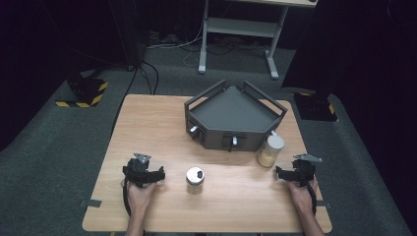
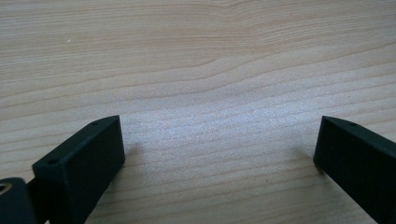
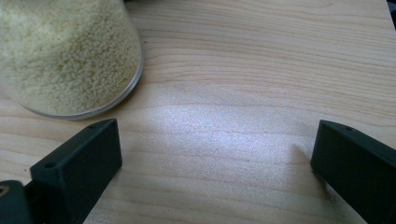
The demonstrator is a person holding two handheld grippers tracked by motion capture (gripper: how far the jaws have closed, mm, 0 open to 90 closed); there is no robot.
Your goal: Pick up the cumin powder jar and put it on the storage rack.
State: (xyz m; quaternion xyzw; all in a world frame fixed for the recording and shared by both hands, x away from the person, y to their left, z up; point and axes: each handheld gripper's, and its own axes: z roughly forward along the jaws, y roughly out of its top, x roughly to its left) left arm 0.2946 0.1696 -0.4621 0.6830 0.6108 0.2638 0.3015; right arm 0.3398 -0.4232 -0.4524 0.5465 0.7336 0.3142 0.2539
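Observation:
My left gripper [image 1: 145, 171] rests on the wooden table [image 1: 147, 128] near its front left, held by a hand. In the left gripper view its jaws [image 2: 217, 140] stand wide open over bare wood. My right gripper [image 1: 295, 172] rests at the front right, also in a hand. Its jaws [image 3: 215, 140] are wide open with nothing between them. A clear jar of pale yellow grains [image 1: 270, 150] stands just ahead and left of the right gripper, and its base [image 3: 65, 56] shows close to the left jaw without touching it. A small lidded jar [image 1: 195, 180] stands between the two grippers.
A black angular tray [image 1: 236, 115] with raised rails and small silver knobs on its front sits at the back middle of the table. Beyond the table are a grey carpet, a white desk frame [image 1: 236, 29] and hazard-striped floor plates [image 1: 81, 96].

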